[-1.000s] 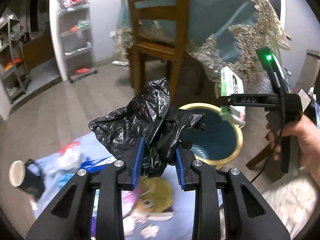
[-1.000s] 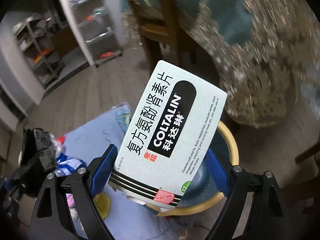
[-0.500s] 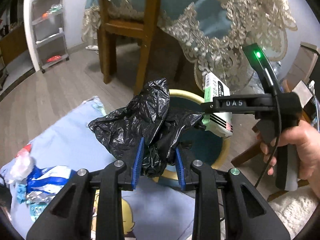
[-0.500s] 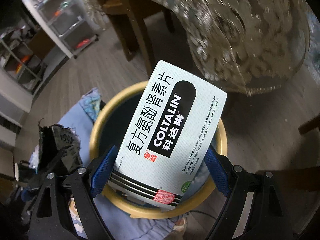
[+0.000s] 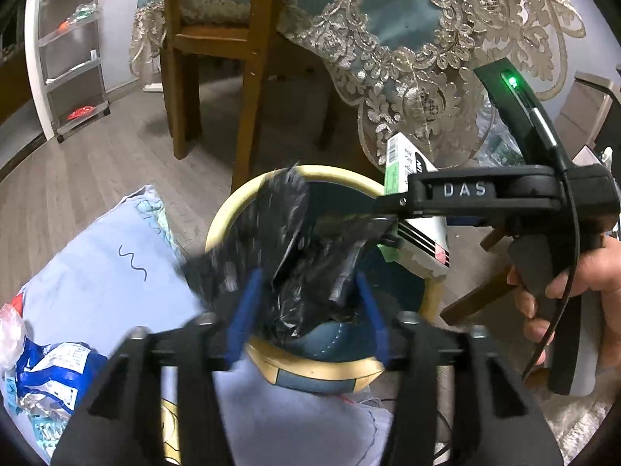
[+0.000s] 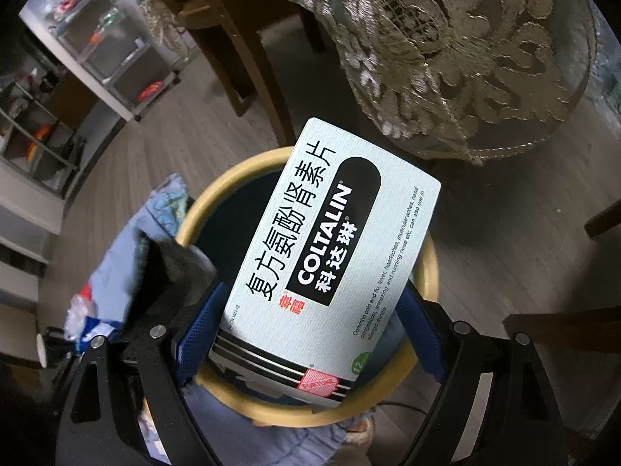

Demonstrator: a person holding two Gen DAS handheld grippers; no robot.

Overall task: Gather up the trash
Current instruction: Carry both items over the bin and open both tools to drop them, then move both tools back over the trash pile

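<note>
Both reach over the bin [image 5: 299, 365] at frame centre: the left hand-held gripper [image 5: 306, 310] parted around the black bag [image 5: 295, 268], the right hand-held gripper [image 6: 310, 334] clamped on the medicine box [image 6: 333, 256].

"COLTALIN", "复方氨酚肾素片", "科达琳", a red "FORTUNE" badge and the small line "Common cold and flu, fever, headaches, muscular aches, nasal congestion, sneezing and running nose etc. can also use in allergic rhinitis" are printed on the medicine box [image 6: 333, 256]. "DAS" is marked on the right gripper [image 5: 464, 190].
</note>
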